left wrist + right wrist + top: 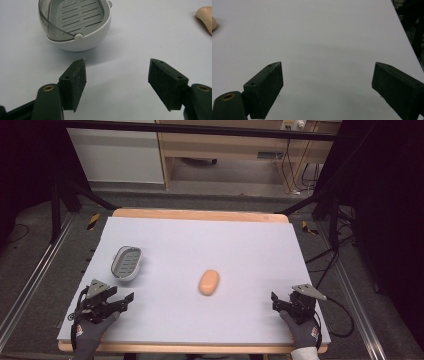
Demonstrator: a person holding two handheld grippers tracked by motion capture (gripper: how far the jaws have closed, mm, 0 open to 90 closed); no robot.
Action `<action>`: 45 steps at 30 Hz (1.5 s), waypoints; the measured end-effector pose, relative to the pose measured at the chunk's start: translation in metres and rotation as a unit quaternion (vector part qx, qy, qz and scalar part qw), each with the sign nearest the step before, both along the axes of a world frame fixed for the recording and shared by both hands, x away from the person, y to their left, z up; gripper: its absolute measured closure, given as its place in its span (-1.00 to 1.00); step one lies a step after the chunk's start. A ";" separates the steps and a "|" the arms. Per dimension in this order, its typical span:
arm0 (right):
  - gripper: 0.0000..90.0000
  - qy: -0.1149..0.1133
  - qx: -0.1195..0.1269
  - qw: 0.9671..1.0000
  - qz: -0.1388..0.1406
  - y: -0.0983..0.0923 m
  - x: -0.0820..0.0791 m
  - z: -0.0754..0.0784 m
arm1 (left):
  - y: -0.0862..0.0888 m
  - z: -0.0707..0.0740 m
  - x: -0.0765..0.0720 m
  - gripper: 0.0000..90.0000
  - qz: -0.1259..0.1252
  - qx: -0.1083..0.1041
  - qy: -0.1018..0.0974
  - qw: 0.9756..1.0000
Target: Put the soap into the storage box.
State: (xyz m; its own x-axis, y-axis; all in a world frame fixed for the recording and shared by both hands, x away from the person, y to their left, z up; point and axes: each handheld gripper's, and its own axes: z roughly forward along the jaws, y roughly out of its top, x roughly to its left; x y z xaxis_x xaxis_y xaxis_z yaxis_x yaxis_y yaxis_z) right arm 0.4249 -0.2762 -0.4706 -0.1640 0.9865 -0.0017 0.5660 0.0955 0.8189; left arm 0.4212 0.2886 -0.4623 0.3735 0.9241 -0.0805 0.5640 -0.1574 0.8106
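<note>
An orange oval soap bar (209,282) lies near the middle of the white table sheet (200,245). A grey-and-white soap dish (126,263) with a slotted insert sits at the left. My left gripper (120,301) rests near the front left corner, open and empty, just short of the dish (75,22); the soap's edge (205,17) peeks in at its view's top right. My right gripper (280,301) rests at the front right, open, with bare sheet between its jaws and a sliver of soap (213,23) at the far left of its view.
The sheet covers a wooden table whose rim (200,214) shows at the back. Black frame legs (55,205) and cables (345,270) stand on the floor around the table. A wooden desk (225,150) is beyond.
</note>
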 end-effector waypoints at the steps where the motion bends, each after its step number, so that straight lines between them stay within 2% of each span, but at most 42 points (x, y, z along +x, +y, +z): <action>1: -0.77 0.001 0.002 1.000 0.002 0.000 0.000 0.000 | -0.002 0.001 -0.001 -0.32 -0.004 -0.001 -0.001 1.000; 7: -0.79 0.002 0.004 1.000 0.004 0.001 -0.001 0.000 | -0.013 0.003 -0.004 -0.29 -0.022 0.001 -0.005 1.000; 21: -0.81 0.001 0.001 1.000 -0.007 0.000 -0.002 -0.001 | -0.034 0.009 -0.005 -0.32 -0.039 0.002 -0.013 0.999; 32: -0.82 -0.002 -0.001 1.000 -0.009 0.001 -0.003 0.000 | -0.049 0.014 -0.002 -0.35 -0.056 0.001 -0.011 0.998; 38: -0.83 -0.004 0.000 1.000 -0.011 0.001 -0.003 0.001 | -0.059 0.018 0.000 -0.37 -0.072 0.011 -0.011 0.997; 45: -0.85 -0.010 0.000 1.000 -0.008 0.001 -0.003 0.002 | -0.068 0.027 0.006 -0.38 -0.084 0.000 -0.017 0.996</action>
State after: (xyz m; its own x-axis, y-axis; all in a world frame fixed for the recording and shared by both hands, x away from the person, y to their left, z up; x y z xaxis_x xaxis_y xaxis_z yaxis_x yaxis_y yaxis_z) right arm 0.4219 -0.2747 -0.4689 -0.1472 0.9891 -0.0049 0.5505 0.0860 0.8304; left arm 0.4270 0.2205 -0.4353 0.5246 0.8488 -0.0659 0.5022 -0.2460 0.8290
